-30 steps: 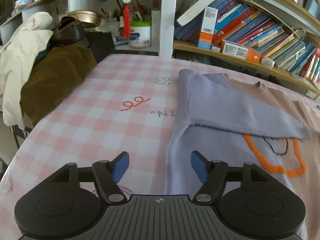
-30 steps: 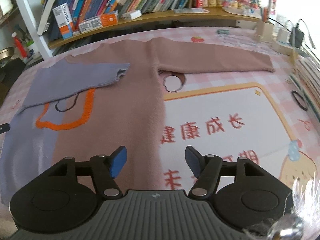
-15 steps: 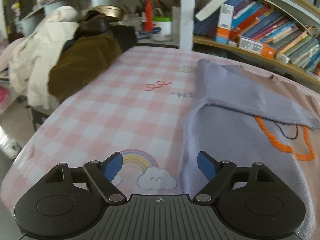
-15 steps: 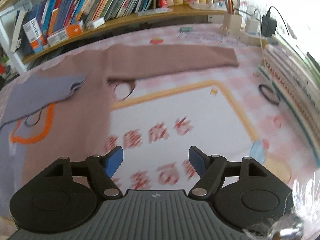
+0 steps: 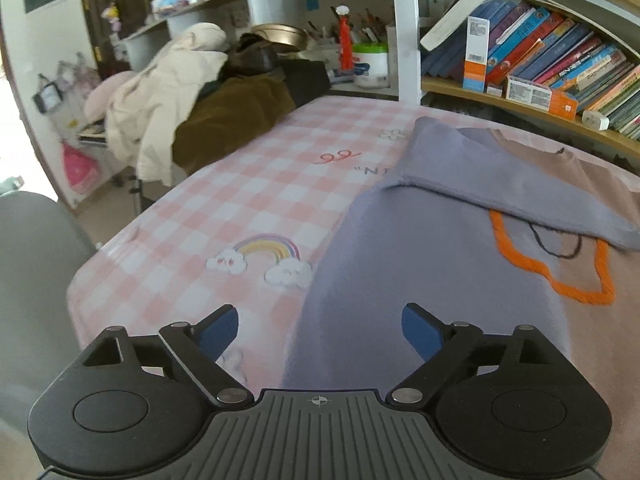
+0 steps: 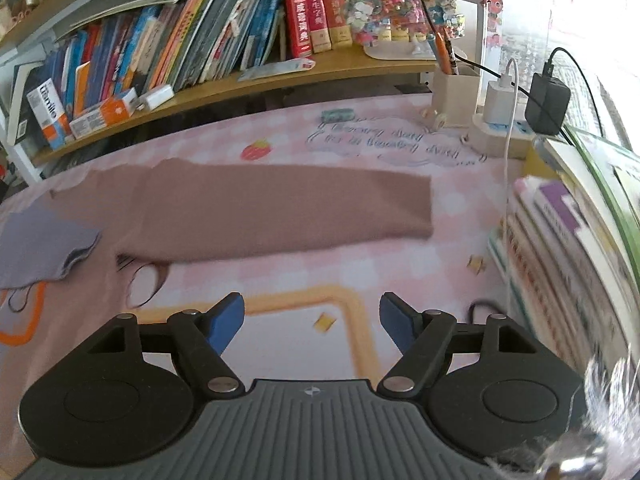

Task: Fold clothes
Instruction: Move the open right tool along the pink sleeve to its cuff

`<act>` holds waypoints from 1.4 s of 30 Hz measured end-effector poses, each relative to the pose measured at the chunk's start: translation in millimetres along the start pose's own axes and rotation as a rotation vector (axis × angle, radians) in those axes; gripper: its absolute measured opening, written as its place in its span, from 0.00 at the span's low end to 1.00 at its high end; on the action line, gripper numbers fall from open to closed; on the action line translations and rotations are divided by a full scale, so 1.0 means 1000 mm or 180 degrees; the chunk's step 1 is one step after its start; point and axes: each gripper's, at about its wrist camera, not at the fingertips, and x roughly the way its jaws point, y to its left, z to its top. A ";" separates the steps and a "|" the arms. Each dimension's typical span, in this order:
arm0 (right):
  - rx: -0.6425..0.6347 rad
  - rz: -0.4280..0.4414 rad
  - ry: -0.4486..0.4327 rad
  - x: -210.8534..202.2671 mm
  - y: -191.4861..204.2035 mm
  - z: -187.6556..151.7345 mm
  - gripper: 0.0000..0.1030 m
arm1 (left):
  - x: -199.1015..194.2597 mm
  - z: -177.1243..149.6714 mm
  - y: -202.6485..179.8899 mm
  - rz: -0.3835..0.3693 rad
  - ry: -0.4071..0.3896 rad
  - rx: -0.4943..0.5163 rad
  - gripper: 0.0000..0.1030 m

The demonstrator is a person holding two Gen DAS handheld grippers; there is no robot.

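Broadly, the table point(image 5: 256, 200) carried the sweater point(image 5: 420, 288) spread flat: lavender sleeve point(image 5: 500, 184) lay folded across the chest, brown sleeve point(image 6: 280, 208) lay stretched out toward the chargers point(image 6: 516, 108) & book stack point(image 6: 568, 248). Left tongs point(image 5: 320, 328) hung wide open w/ nothing held, above the sweater's left hem edge; right tongs point(image 6: 312, 318) likewise wide open, empty, over bare cloth short of the brown sleeve. Risks, imo: a shallow pinch would've slipped off the knit; dragging the sleeve could've bunched the body or snagged the cable point(image 6: 508, 128).
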 end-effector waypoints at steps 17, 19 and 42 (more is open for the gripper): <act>0.0215 0.0321 0.0046 0.026 -0.032 0.013 0.71 | -0.044 -0.015 -0.070 -0.0154 0.0082 -0.0080 0.96; 0.0242 0.0334 0.0058 0.029 -0.034 0.012 0.71 | -0.045 -0.016 -0.073 -0.0150 0.0103 -0.0060 0.96; 0.0909 0.0426 -0.0179 0.067 -0.073 0.036 0.43 | -0.048 -0.017 -0.077 -0.0063 0.0204 -0.0089 0.96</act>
